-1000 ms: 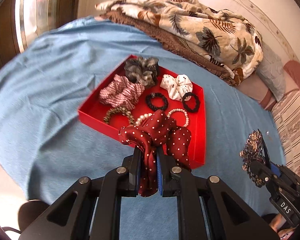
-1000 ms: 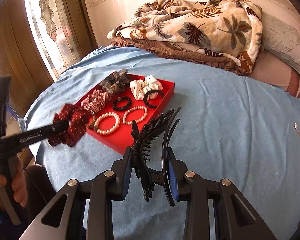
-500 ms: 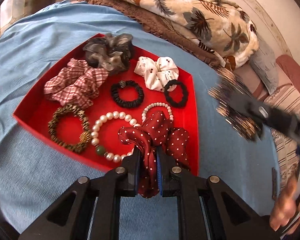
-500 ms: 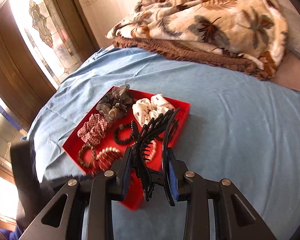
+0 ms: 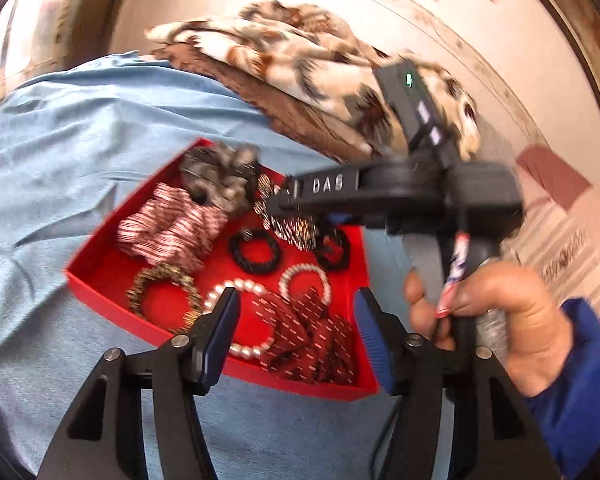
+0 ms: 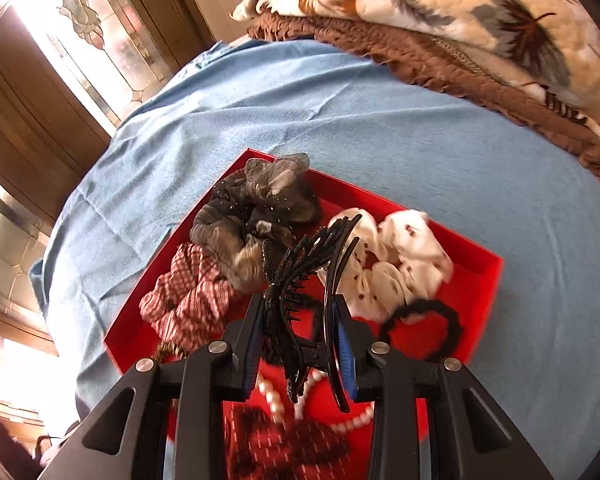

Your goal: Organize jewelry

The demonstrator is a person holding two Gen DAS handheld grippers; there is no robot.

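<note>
Ahead of your left gripper (image 5: 296, 320) sits the red tray (image 5: 100, 280) on the blue bedspread (image 5: 60, 160), a folded leaf-print blanket (image 5: 284, 64) beyond it. Between those widely parted fingers, touching neither, the dark red dotted scrunchie (image 5: 312, 332) lies in the tray's near corner, partly over a pearl bracelet (image 5: 220, 296). Farther out lie a bronze bead bracelet (image 5: 164, 292), a striped scrunchie (image 5: 168, 232), a grey scrunchie (image 5: 220, 180) and a black hair tie (image 5: 254, 250). Your right hand (image 5: 496, 320) and its tool cross the view just right of the fingers, above the tray's far side. Your right gripper (image 6: 302, 340) is clamped on the black claw clip (image 6: 304, 280), poised above the tray; the white dotted scrunchie (image 6: 396, 264) lies just beyond its right finger.
</note>
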